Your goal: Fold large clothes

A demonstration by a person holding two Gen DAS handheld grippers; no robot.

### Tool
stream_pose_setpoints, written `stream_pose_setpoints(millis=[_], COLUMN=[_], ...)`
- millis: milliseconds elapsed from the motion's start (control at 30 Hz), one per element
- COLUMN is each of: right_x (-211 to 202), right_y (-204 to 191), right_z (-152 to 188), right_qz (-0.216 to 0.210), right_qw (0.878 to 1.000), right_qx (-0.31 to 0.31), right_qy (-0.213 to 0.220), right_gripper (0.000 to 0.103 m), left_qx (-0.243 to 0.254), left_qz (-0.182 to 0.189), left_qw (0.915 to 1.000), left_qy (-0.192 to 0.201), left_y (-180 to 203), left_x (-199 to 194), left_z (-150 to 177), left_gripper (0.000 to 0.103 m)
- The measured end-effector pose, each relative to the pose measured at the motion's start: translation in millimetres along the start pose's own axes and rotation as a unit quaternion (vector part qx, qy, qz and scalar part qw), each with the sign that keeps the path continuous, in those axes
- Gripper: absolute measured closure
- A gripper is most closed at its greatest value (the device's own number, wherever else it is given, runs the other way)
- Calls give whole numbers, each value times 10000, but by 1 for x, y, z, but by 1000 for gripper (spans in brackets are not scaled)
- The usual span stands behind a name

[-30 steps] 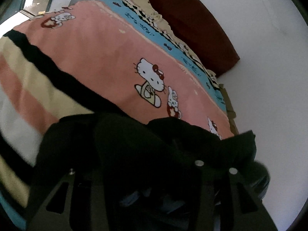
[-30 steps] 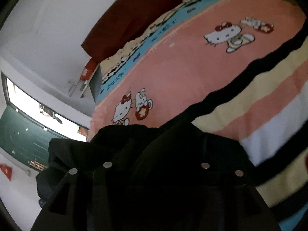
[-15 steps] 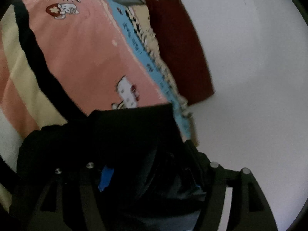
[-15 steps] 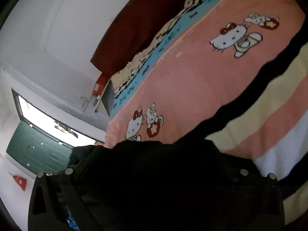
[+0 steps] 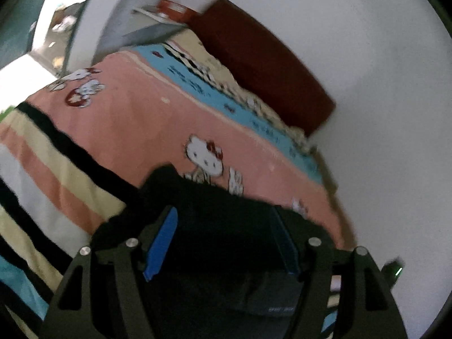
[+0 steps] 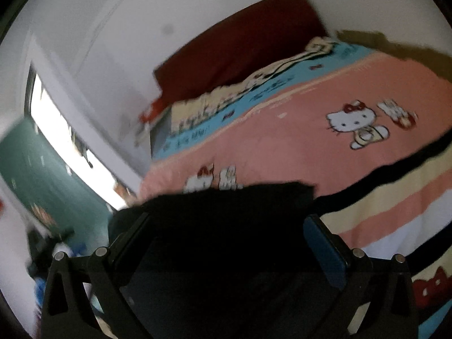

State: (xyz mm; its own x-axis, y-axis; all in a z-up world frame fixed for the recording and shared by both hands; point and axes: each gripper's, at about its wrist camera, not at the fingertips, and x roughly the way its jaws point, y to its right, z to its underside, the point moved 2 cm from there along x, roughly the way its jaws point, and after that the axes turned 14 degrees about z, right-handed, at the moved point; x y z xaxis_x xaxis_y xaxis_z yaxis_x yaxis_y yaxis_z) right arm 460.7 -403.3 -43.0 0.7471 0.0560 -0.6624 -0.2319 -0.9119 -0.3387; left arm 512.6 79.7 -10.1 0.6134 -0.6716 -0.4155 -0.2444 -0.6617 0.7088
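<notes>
While hovering over the pink cartoon blanket [image 5: 147,130] on the bed: left gripper [image 5: 223,243] spread apart, blue pads [image 5: 162,243] free of cloth; right gripper [image 6: 226,243] spread wide, gripping nothing. Folded black garment [image 6: 226,206] lying flat below both, on the blanket.

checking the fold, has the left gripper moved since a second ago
Yes. The left gripper has lifted: the garment now covers less of the blanket, and its jaws stand wider.
</notes>
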Motion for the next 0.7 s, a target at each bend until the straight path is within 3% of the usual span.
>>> stream_pose_setpoints(millis=[167,333,400,567,700], right_x=[21,60,83,135,156], right_y=[-56,-85,-82,-63,-59], right_z=[16,14,10,6,12], right_qz=[276,595,757,812,993], right_qw=[9940,9824,9793,9768,9745], right_qx=[-1044,-1742,-1816,-1687,-1735], right_qy=[-167,-310,-486,-1039,-1018], right_gripper=[3,5,5,4,2], left_qx=[776,1583,1592,1239,1436], left_qz=[-209,-844,-1068,-1300,-1624], left_qw=[9944,9757,9724,9734,9657], left_qy=[-693,-1255,-1327,-1423,-1431], left_y=[36,52,42,8,2], left_x=[70,143,167,211,229], left_z=[27,38,35,34,37], left_gripper=[37,37,35,30,29])
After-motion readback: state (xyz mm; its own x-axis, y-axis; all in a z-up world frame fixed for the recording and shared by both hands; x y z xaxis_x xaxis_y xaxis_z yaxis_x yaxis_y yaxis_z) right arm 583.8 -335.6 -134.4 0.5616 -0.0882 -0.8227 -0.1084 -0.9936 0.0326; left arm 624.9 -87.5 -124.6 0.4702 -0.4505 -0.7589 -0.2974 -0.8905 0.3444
